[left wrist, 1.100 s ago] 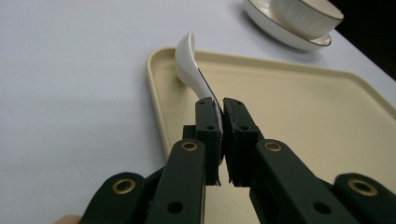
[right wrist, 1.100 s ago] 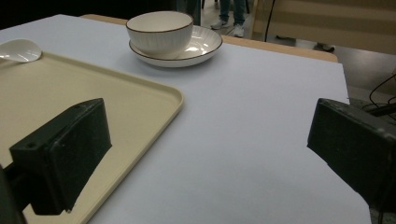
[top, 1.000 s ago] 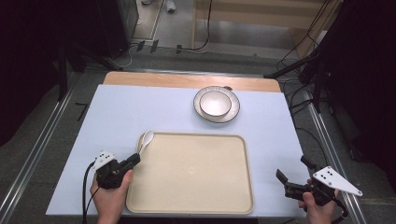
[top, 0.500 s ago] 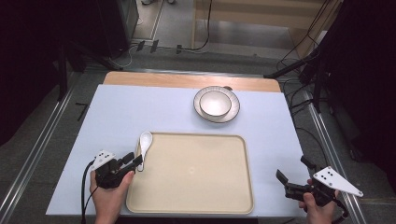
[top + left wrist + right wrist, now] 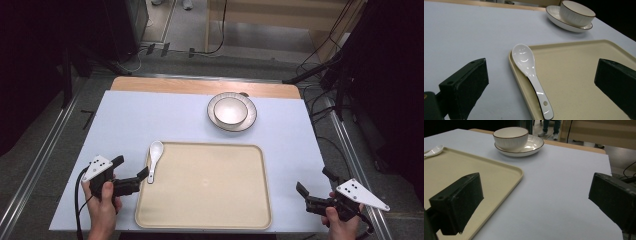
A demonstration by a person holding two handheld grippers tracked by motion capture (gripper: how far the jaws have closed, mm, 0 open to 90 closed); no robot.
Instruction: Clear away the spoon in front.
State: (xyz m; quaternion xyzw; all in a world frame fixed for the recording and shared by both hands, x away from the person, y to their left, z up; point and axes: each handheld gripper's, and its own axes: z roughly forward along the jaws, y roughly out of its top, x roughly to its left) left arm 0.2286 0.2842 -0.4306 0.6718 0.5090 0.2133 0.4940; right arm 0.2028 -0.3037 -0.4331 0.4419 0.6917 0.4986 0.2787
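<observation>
1. One white spoon lies on the left rim of the beige tray, bowl end at the tray's far-left corner, handle pointing toward the person; the left gripper view shows it straddling the rim edge.
2. Left gripper sits just behind the handle end, jaws wide apart, holding nothing.
3. Right gripper is at the near-right of the table, well apart from the tray, jaws wide apart, also holding nothing.
4. White bowl stands on a plate at the far side, beyond the tray's far edge and apart from it.
5. Tray interior is bare; blue mat is open to the left and far-left of the spoon.
6. Wooden table edge shows past the mat at the far side.
</observation>
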